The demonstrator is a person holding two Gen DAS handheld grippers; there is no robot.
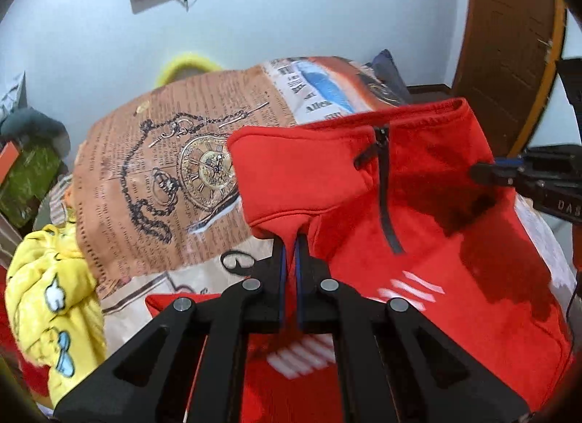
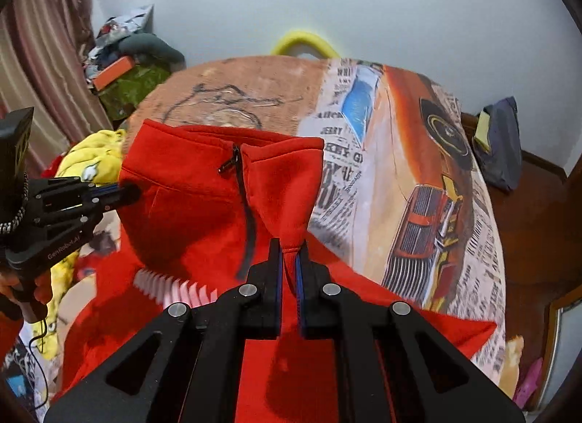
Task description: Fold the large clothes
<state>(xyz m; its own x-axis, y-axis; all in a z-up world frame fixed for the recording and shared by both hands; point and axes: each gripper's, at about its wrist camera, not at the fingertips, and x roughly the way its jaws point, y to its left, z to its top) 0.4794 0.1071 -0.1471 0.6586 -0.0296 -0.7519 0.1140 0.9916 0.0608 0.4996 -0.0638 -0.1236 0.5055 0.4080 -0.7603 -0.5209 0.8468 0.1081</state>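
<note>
A red zip-neck sweater (image 1: 454,241) with white stripes lies over the printed bedspread (image 1: 152,175). My left gripper (image 1: 291,237) is shut on the sweater's left shoulder fabric and holds it lifted. My right gripper (image 2: 289,248) is shut on the right shoulder fabric of the sweater (image 2: 203,212) and lifts it too. The collar and black zipper (image 1: 385,183) stand up between the two grips. The right gripper shows at the right edge of the left wrist view (image 1: 483,172); the left gripper shows at the left of the right wrist view (image 2: 127,192).
A yellow cartoon-print garment (image 1: 54,299) lies bunched at the bed's left side. The bedspread (image 2: 418,204) shows a car and newsprint pattern. A cluttered pile (image 2: 127,70) sits by the curtain, a dark bag (image 2: 498,146) by the wall, a wooden door (image 1: 509,41) at right.
</note>
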